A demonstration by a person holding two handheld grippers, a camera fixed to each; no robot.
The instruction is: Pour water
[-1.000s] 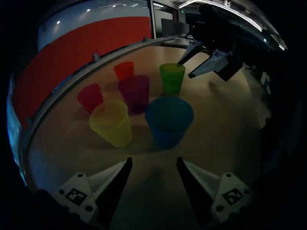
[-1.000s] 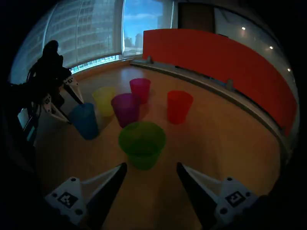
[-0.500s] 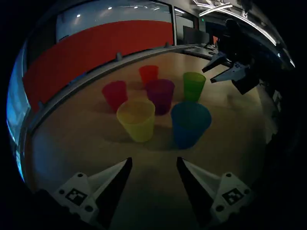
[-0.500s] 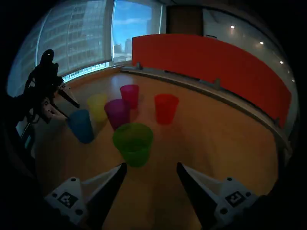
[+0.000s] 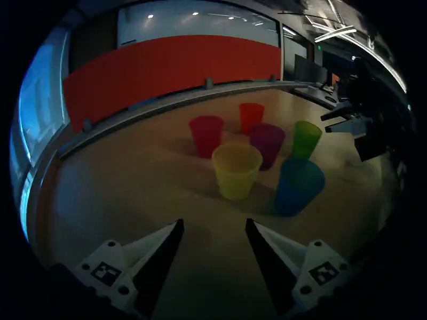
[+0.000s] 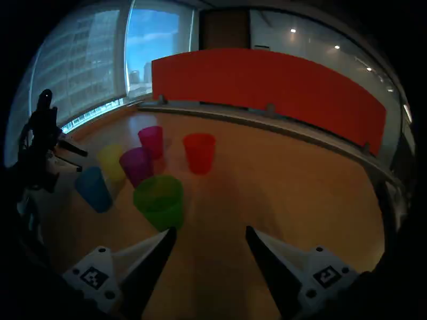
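A wide wooden table (image 5: 123, 176) is seen in a dim room. Its far edge is bordered by a grey rail (image 5: 160, 101) and a long red panel (image 5: 171, 64). In the right gripper view, tall windows (image 6: 155, 53) with daylight and city buildings are seen past the table's corner.

Six plastic cups are gathered close together on the table, all upright. In the left gripper view the yellow cup (image 5: 236, 170) and the blue cup (image 5: 298, 185) are placed nearest. Behind them the pink cup (image 5: 206, 136), the orange cup (image 5: 251, 117), the purple cup (image 5: 267, 144) and the green cup (image 5: 306, 140) are found. Whether water is inside any cup cannot be told in this weak light.

The left gripper (image 5: 213, 224) is held low over the bare table, well apart from the cups. Its jaws are spread wide and nothing is held. The right gripper (image 6: 211, 230) is also spread wide and nothing is held in it; the green cup is seen just ahead of it, to the left.
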